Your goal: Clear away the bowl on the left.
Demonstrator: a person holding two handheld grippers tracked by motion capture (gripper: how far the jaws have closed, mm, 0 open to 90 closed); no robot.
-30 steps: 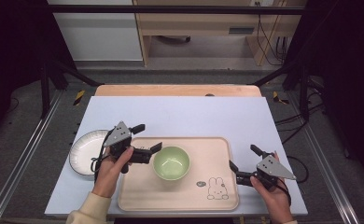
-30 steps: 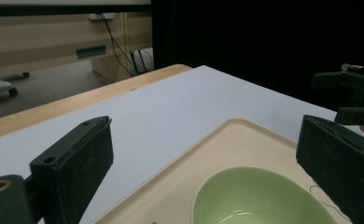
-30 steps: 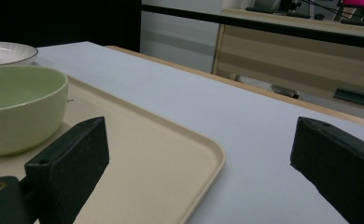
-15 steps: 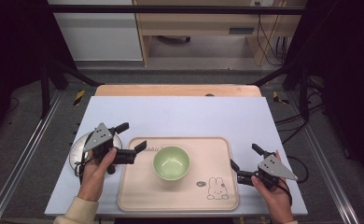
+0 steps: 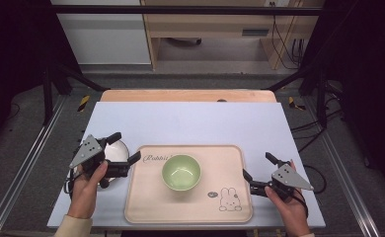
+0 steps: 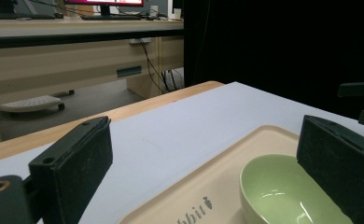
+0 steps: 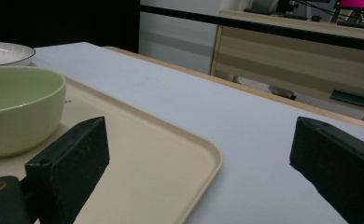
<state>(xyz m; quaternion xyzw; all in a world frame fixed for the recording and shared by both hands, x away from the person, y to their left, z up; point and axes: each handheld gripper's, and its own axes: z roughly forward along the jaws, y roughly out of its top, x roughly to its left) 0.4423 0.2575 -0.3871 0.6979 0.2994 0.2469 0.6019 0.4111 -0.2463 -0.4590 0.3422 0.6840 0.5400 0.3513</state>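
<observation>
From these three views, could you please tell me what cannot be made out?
- White plate: high view, largely hidden under the left tool and hand.
- Green bowl: left gripper view, cut off by the bottom edge and a jaw.
- Tray lettering: high view, too small to read fully.

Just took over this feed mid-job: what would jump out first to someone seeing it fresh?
A pale green bowl sits empty in the middle of a beige tray with a rabbit drawing, at the near edge of the table. The left hand-held gripper, jaws open, hangs over a white plate just left of the tray. The right hand-held gripper, also open, waits by the tray's right edge.
</observation>
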